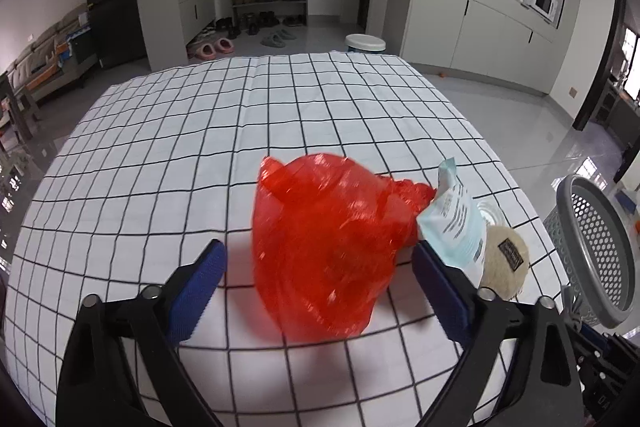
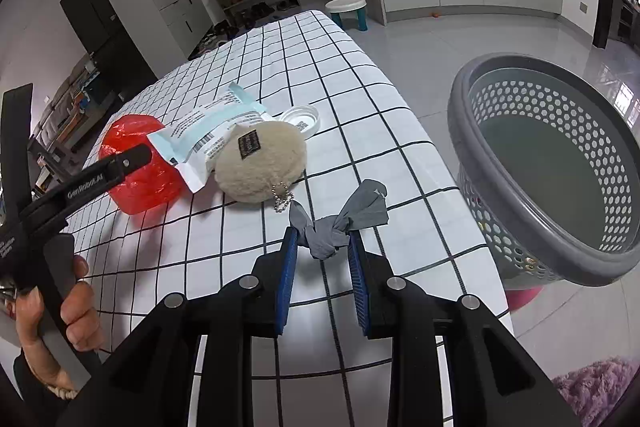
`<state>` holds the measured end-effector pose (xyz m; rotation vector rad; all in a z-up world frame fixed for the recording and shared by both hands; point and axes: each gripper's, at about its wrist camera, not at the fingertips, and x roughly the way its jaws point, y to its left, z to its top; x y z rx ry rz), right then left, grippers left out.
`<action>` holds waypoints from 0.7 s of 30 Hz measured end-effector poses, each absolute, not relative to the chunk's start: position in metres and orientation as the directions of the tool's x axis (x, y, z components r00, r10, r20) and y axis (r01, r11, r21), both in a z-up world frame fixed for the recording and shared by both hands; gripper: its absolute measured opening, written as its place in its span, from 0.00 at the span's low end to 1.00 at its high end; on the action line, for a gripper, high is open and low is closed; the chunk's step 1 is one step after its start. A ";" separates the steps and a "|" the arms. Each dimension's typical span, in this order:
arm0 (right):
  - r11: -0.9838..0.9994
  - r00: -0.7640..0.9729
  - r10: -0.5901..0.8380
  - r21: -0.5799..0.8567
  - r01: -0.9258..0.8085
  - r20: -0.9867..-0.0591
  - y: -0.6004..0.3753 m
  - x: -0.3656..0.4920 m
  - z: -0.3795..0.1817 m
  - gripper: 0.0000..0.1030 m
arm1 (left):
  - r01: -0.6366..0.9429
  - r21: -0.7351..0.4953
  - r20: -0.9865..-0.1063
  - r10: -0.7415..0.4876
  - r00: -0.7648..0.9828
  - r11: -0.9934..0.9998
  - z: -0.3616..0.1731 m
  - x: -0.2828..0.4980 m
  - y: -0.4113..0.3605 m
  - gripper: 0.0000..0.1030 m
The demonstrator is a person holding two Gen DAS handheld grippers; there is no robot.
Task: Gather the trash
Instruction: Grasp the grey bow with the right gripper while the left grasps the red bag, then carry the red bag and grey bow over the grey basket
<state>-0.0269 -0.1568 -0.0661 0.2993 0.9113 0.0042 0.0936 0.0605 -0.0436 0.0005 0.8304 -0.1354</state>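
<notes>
A crumpled red plastic bag [image 1: 324, 243] lies on the checked tablecloth [image 1: 200, 131], between the open fingers of my left gripper [image 1: 318, 259]. The bag also shows in the right wrist view [image 2: 140, 163], with the left gripper's finger [image 2: 120, 163] in front of it. A pale blue and white wrapper [image 1: 452, 219] [image 2: 208, 135] lies to its right, beside a beige fluffy pouch [image 1: 506, 263] [image 2: 260, 163] with a ball chain and a white plastic lid [image 2: 302, 119]. My right gripper [image 2: 324, 247] is shut on a knotted grey rag [image 2: 340, 223], held just above the table's right edge.
A grey perforated basket [image 2: 532, 163] stands off the table's right edge, tilted towards me; it also shows in the left wrist view [image 1: 600, 251]. A purple rug [image 2: 596, 383] lies on the floor below. A white stool [image 2: 346, 7], a shoe rack and cabinets stand beyond the table.
</notes>
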 end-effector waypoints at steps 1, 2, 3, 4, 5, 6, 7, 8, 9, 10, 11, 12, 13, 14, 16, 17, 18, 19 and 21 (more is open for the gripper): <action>0.959 0.618 0.128 0.257 0.123 -0.776 -0.157 -0.027 -0.065 0.24 | 0.126 -0.059 -0.741 -0.128 0.659 0.990 -0.045 0.096 0.059 0.71; 0.959 0.619 0.127 0.256 0.125 -0.775 -0.157 -0.028 -0.065 0.24 | 0.131 -0.067 -0.747 -0.137 0.651 0.989 -0.045 0.098 0.059 0.62; 0.958 0.621 0.126 0.257 0.126 -0.774 -0.158 -0.028 -0.065 0.24 | 0.135 -0.080 -0.754 -0.148 0.640 0.988 -0.047 0.101 0.059 0.59; 0.958 0.621 0.125 0.257 0.127 -0.773 -0.159 -0.028 -0.064 0.24 | 0.136 -0.086 -0.754 -0.154 0.638 0.987 -0.047 0.102 0.059 0.54; 0.957 0.622 0.125 0.258 0.129 -0.773 -0.159 -0.028 -0.065 0.24 | 0.138 -0.090 -0.753 -0.157 0.638 0.986 -0.047 0.102 0.059 0.49; 0.957 0.620 0.125 0.260 0.131 -0.774 -0.160 -0.028 -0.065 0.24 | 0.138 -0.088 -0.752 -0.157 0.641 0.986 -0.046 0.101 0.058 0.47; 0.956 0.620 0.126 0.260 0.132 -0.775 -0.160 -0.029 -0.066 0.24 | 0.140 -0.086 -0.748 -0.156 0.644 0.986 -0.045 0.100 0.058 0.41; 0.956 0.619 0.126 0.261 0.132 -0.775 -0.160 -0.029 -0.066 0.24 | 0.141 -0.083 -0.747 -0.155 0.647 0.987 -0.045 0.100 0.058 0.33; 0.956 0.620 0.126 0.262 0.133 -0.775 -0.160 -0.029 -0.067 0.24 | 0.141 -0.079 -0.747 -0.152 0.648 0.987 -0.044 0.099 0.058 0.29; 0.956 0.620 0.127 0.262 0.132 -0.774 -0.161 -0.030 -0.066 0.24 | 0.140 -0.078 -0.746 -0.150 0.649 0.987 -0.043 0.098 0.059 0.26; 0.956 0.621 0.126 0.262 0.132 -0.773 -0.160 -0.030 -0.066 0.24 | 0.137 -0.078 -0.744 -0.149 0.651 0.988 -0.041 0.098 0.060 0.25; 0.956 0.622 0.127 0.262 0.131 -0.773 -0.161 -0.030 -0.066 0.24 | 0.135 -0.079 -0.742 -0.148 0.654 0.988 -0.040 0.097 0.062 0.24; 0.956 0.624 0.126 0.262 0.131 -0.771 -0.161 -0.031 -0.065 0.24 | 0.131 -0.079 -0.738 -0.146 0.659 0.988 -0.037 0.095 0.064 0.23; 0.956 0.626 0.126 0.262 0.130 -0.770 -0.161 -0.031 -0.064 0.24 | 0.128 -0.078 -0.735 -0.144 0.662 0.989 -0.036 0.094 0.066 0.22; 0.957 0.629 0.125 0.262 0.129 -0.767 -0.161 -0.032 -0.062 0.24 | 0.121 -0.078 -0.728 -0.139 0.671 0.990 -0.031 0.091 0.071 0.21; 0.957 0.630 0.125 0.261 0.128 -0.766 -0.160 -0.033 -0.061 0.24 | 0.118 -0.081 -0.724 -0.140 0.675 0.990 -0.028 0.089 0.074 0.20; 0.957 0.632 0.126 0.262 0.126 -0.765 -0.160 -0.034 -0.061 0.24 | 0.115 -0.083 -0.720 -0.140 0.680 0.990 -0.025 0.087 0.077 0.20; 0.957 0.633 0.126 0.262 0.125 -0.764 -0.160 -0.034 -0.060 0.24 | 0.113 -0.085 -0.717 -0.139 0.683 0.990 -0.023 0.085 0.078 0.20; 0.956 0.635 0.130 0.266 0.123 -0.761 -0.159 -0.035 -0.058 0.24 | 0.110 -0.087 -0.706 -0.139 0.695 0.990 -0.016 0.080 0.082 0.20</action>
